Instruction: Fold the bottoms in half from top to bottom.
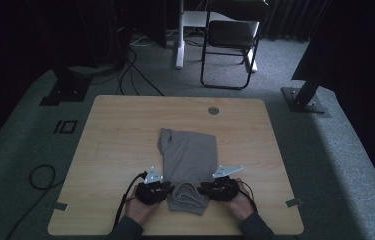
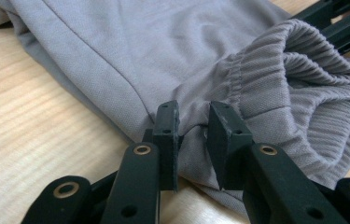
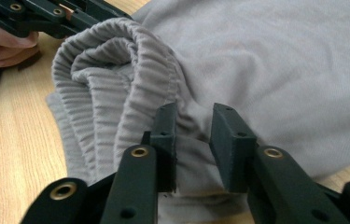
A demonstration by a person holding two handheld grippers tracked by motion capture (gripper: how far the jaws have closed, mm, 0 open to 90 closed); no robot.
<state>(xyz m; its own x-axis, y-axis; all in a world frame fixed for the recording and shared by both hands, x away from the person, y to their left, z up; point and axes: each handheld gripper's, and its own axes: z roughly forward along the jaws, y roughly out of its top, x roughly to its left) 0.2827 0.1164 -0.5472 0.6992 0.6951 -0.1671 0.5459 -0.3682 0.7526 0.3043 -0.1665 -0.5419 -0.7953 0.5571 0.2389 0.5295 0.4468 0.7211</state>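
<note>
The grey garment (image 1: 190, 160) lies on the wooden table (image 1: 115, 145), a little toward the near edge and roughly midway between the left and right edges, its ribbed waistband (image 1: 187, 197) bunched up at the near end between the two grippers. The step in hand looks like rolling or folding the near end away over the rest of the cloth. The left gripper (image 1: 151, 191) sits at the garment's left edge and the right gripper (image 1: 220, 189) at its right edge, each held in a hand coming up from the near edge. In the left gripper view the jaws stand slightly apart with a pinch of fabric (image 2: 192, 133) between them, just beside the gathered waistband (image 2: 303, 93); in the right gripper view the jaws are likewise a little apart around a fold (image 3: 193, 135) — whether either pair truly bites the cloth I cannot tell. To do this well, I judge that both grips should take all the layers of the bundle, not the top one alone, and that the two hands should travel together at the same height, so the roll stays square. The garment's long axis runs from the near edge toward the far edge — waistband end near, the flat end pointing far, its far left corner slightly turned up.
</note>
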